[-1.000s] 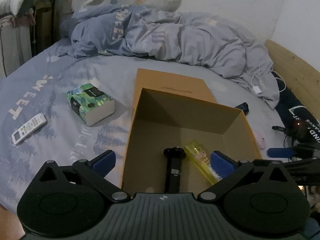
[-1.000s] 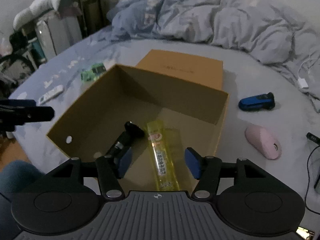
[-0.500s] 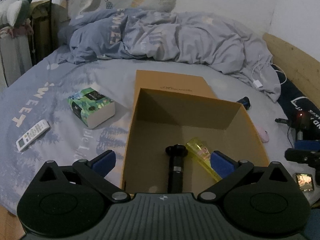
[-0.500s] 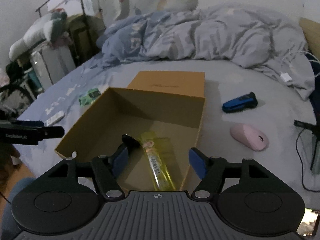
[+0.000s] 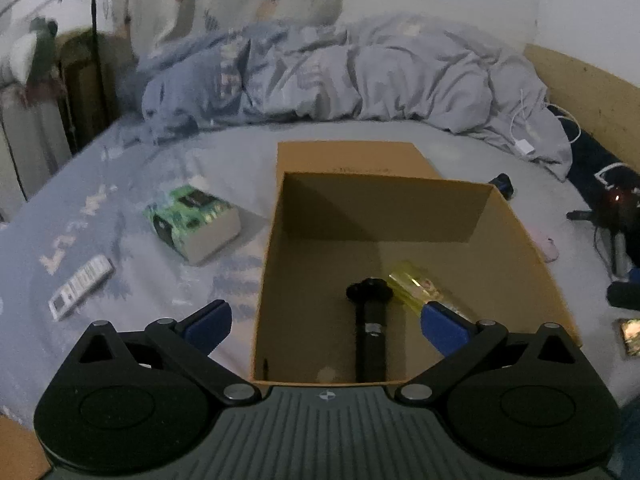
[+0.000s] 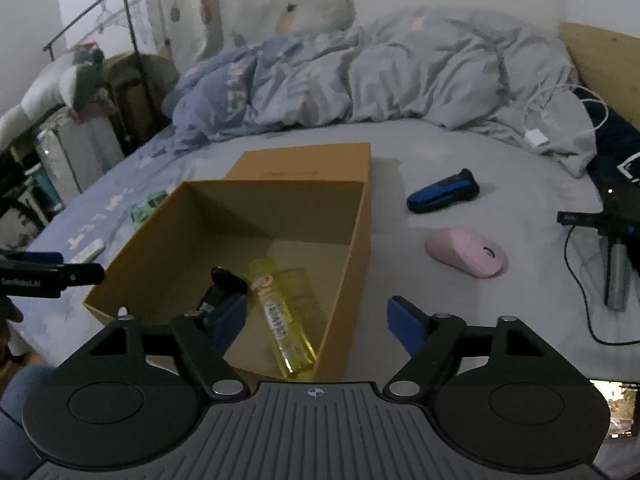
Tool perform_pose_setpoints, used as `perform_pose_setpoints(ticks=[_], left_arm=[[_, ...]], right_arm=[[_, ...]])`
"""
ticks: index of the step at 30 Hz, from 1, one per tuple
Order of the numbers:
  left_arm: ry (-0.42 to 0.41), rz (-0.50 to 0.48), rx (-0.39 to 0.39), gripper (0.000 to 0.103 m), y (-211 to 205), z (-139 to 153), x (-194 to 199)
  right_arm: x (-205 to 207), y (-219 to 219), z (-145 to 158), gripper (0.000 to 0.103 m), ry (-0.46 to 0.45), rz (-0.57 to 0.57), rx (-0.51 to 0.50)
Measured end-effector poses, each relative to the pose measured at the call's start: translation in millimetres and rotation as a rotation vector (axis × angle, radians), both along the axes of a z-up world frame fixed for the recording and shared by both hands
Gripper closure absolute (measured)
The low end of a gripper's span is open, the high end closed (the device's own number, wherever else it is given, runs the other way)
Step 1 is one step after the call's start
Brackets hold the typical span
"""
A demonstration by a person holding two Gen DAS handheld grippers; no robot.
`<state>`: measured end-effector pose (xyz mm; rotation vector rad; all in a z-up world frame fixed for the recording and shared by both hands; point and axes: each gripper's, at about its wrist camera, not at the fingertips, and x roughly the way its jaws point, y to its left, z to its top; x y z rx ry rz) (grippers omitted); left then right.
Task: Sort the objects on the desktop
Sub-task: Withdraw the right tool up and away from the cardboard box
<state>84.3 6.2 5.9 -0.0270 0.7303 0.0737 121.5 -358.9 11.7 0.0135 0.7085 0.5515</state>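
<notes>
An open cardboard box point(image 5: 516, 232) point(image 6: 360, 240) sits on the bed with a yellow bottle point(image 6: 282, 316) point(image 5: 412, 286) and a black cylindrical tool point(image 5: 370, 328) point(image 6: 224, 284) lying inside. My left gripper point(image 5: 326, 322) hovers open over the box's near edge, holding nothing. My right gripper point(image 6: 316, 320) hangs above the box's right wall, its jaws opening with nothing gripped. A pink mouse point(image 6: 466, 252) and a blue-black device point(image 6: 442, 192) lie right of the box. A green book point(image 5: 192, 222) and a white remote point(image 5: 80, 286) lie left of it.
The box lid point(image 5: 352, 158) lies flat behind the box. A crumpled duvet point(image 6: 380, 80) fills the back of the bed. Cables and a white charger point(image 6: 536, 136) lie at far right, beside dark equipment point(image 6: 616, 224). A clothes rack point(image 6: 100, 20) stands left.
The right gripper's jaws have widened, and it has drifted right, so the mouse and blue device sit more centrally. The left gripper's view has rolled slightly; it stays over the box.
</notes>
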Motion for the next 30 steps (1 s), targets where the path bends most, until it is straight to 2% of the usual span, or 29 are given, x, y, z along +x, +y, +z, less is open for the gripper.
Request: perform_pose_setpoints(ticks=[9, 13, 20, 30], left_arm=[[0.024, -0.006, 0.012, 0.0, -3.9, -6.1, 1.6], [0.027, -0.003, 0.013, 0.0, -2.2, -6.7, 1.6], [-0.053, -0.003, 0.002, 0.0, 4.6, 6.4, -4.5], [-0.114, 0.013, -0.014, 0.0, 16.5, 32.9, -3.3]], right_arm=[[-6.8, 2.0, -9.1, 0.0, 0.009, 0.003, 0.016], [-5.1, 1.6, -10.5, 0.0, 0.017, -0.014, 0.014], [3.8, -0.5, -10.0, 0.0, 0.035, -0.066, -0.002], [20.4, -4.2, 18.9, 0.0, 0.022, -0.096, 0.074]])
